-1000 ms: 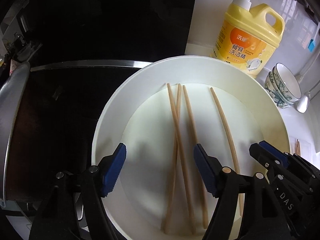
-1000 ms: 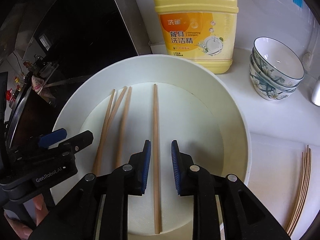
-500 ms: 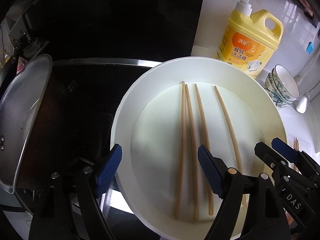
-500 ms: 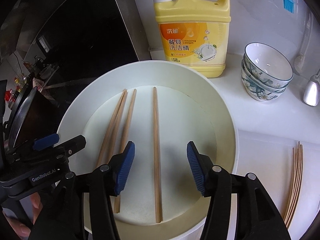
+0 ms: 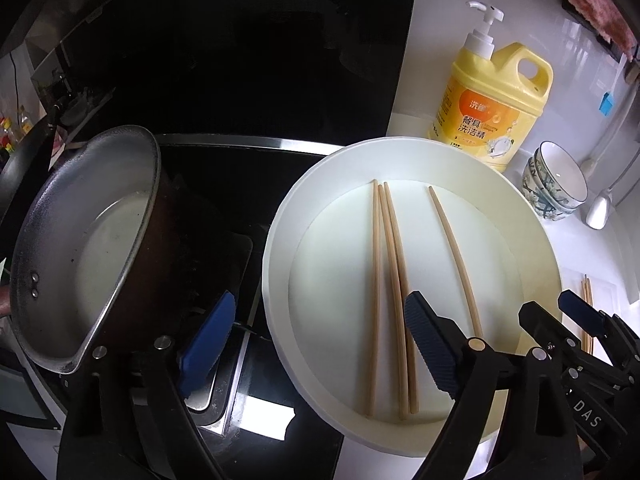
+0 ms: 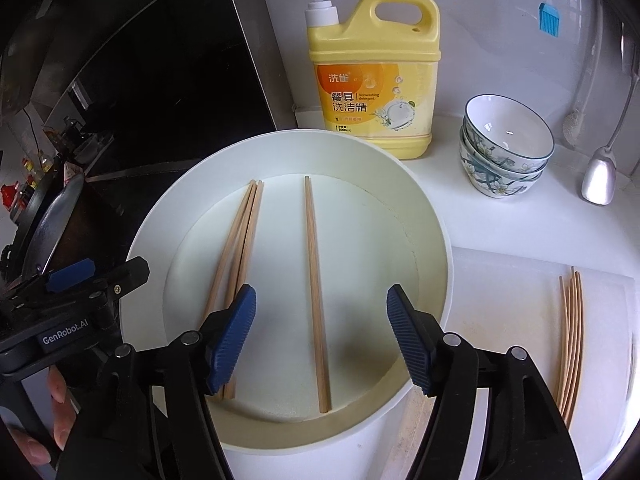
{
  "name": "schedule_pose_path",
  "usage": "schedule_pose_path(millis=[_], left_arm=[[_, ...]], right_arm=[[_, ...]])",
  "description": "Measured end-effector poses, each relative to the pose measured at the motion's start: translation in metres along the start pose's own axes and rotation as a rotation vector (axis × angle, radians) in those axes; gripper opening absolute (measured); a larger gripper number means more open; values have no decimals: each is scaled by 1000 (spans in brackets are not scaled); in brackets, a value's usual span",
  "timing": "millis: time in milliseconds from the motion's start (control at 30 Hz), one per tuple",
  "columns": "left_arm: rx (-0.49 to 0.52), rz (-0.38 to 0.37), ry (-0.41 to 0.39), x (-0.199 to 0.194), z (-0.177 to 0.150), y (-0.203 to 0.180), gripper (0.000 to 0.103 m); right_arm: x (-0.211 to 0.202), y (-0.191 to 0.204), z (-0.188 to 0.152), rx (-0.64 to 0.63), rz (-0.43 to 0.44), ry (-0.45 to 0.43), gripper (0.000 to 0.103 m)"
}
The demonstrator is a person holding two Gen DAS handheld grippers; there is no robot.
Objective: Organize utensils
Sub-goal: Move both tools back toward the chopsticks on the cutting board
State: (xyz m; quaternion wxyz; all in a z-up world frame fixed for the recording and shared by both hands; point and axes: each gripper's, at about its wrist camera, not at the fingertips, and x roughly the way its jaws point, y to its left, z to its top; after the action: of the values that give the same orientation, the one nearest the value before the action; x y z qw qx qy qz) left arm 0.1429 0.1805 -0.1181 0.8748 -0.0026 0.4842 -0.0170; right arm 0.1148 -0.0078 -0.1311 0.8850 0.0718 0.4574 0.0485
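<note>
We are holding the left gripper [image 5: 316, 344], black with blue ribbed pads, pointing steeply downward, its jaws standing wide with nothing between them after just opening further. Our right gripper [image 6: 322, 334] is tilting down likewise, its jaws having just been spreading, gripping nothing. Our bare fingers [image 6: 56, 384] are wrapping the left gripper's handle.

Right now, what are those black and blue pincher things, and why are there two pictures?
They are two hand-held grabbing tools; a person holds one in each hand. Each carries a camera looking along its fingers, so each picture is one tool's view. The left tool and the right tool have just been opening, and both hold nothing. Below them a white basin holds four chopsticks. More chopsticks lie on a white board. Nearby stand a yellow soap bottle, stacked bowls and a metal pot.
</note>
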Motion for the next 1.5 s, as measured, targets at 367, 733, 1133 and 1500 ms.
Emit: schedule_pose_path(millis=[367,733,1133,1500], left_arm=[[51,-40,-41,-25,-5,-2,95],[142,-101,-30,-26,-13,-34,96],[259,-182,-65,-44,-30,-125,96],[201,-183,-29,-56,-79,-217,96]], right_arm=[[-25,-6,-17,53,-44,-20,74],[-61,-33,-51,123,-132,-53,77],[-107,-129,-95,251,-231,-67,77],[-142,-236,-125,235,-206,-78,78]])
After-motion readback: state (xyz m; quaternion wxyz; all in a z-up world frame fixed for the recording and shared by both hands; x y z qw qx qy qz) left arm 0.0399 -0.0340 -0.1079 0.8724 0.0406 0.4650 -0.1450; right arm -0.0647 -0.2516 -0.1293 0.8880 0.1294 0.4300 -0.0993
